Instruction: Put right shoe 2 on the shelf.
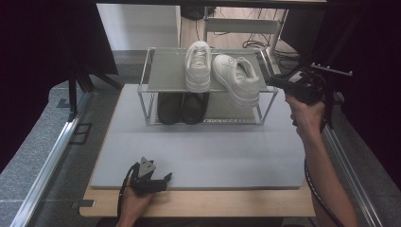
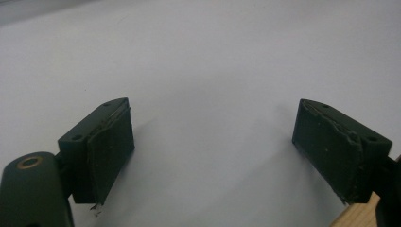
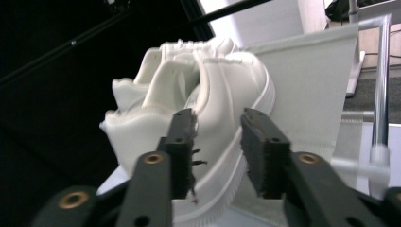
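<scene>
A wire shoe rack (image 1: 143, 94) stands at the back of the grey mat (image 1: 203, 156). On its top shelf are two white sneakers: one (image 1: 197, 66) straight, the other (image 1: 236, 78) askew with its heel over the right front edge. A black pair (image 1: 182, 108) sits on the lower shelf. My right gripper (image 1: 275, 83) is level with the top shelf, just right of the askew sneaker. In the right gripper view that sneaker (image 3: 213, 90) lies right behind the narrowed jaws (image 3: 215, 123), and no pad visibly presses on it. My left gripper (image 1: 166, 177) rests open at the mat's front edge (image 2: 213, 127).
The mat lies on a wooden tabletop (image 1: 203, 201). Metal rails (image 1: 47, 161) run along both sides of the table. The rack's upright post (image 3: 380, 80) stands close to my right gripper. Dark stands and cables are behind the rack.
</scene>
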{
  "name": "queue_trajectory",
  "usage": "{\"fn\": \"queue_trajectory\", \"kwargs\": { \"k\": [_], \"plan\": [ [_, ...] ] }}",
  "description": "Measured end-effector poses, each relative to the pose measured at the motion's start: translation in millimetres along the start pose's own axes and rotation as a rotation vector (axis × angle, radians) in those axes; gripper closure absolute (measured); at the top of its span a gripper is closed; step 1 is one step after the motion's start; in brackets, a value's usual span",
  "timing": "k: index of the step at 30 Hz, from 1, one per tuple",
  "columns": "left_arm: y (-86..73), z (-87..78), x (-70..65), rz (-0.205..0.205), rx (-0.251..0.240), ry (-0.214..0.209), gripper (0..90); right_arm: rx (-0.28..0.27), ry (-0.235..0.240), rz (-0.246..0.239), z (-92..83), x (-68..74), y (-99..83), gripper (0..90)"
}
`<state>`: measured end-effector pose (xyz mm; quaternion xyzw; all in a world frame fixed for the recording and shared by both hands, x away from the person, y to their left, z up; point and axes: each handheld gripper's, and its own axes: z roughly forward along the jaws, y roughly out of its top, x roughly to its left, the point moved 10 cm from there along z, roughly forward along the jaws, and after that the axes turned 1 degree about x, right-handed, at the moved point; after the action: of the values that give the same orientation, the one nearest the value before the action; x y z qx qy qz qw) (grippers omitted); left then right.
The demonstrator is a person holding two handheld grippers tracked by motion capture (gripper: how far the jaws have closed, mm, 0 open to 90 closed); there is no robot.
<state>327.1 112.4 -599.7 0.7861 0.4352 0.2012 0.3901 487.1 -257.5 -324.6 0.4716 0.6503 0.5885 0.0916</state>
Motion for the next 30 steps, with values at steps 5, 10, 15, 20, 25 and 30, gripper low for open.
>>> {"fn": "queue_trajectory", "kwargs": {
  "k": [5,10,15,20,25,30],
  "plan": [
    [0.0,0.0,0.0,0.001,0.000,0.000,13.3,0.044,0.015,-0.019,-1.9,1.5,-24.5,80.1],
    [-0.2,-0.2,0.1,0.003,0.003,0.000,13.3,0.073,0.036,-0.042,0.0,6.2,-47.7,88.5],
    [-0.2,-0.2,0.1,0.003,0.003,0.000,13.3,0.088,0.043,-0.068,2.6,14.3,-61.4,89.4],
    [-0.2,-0.2,0.1,0.004,0.002,0.000,13.3,0.102,0.058,-0.089,8.6,22.3,-66.1,89.4],
    [-0.3,-0.2,0.1,0.004,0.003,0.000,13.3,0.103,0.040,-0.118,15.3,25.2,-67.3,89.5],
    [-0.2,-0.1,0.2,0.003,0.003,0.000,13.3,0.103,0.029,-0.123,15.8,26.3,-66.4,89.5]
  ]
}}
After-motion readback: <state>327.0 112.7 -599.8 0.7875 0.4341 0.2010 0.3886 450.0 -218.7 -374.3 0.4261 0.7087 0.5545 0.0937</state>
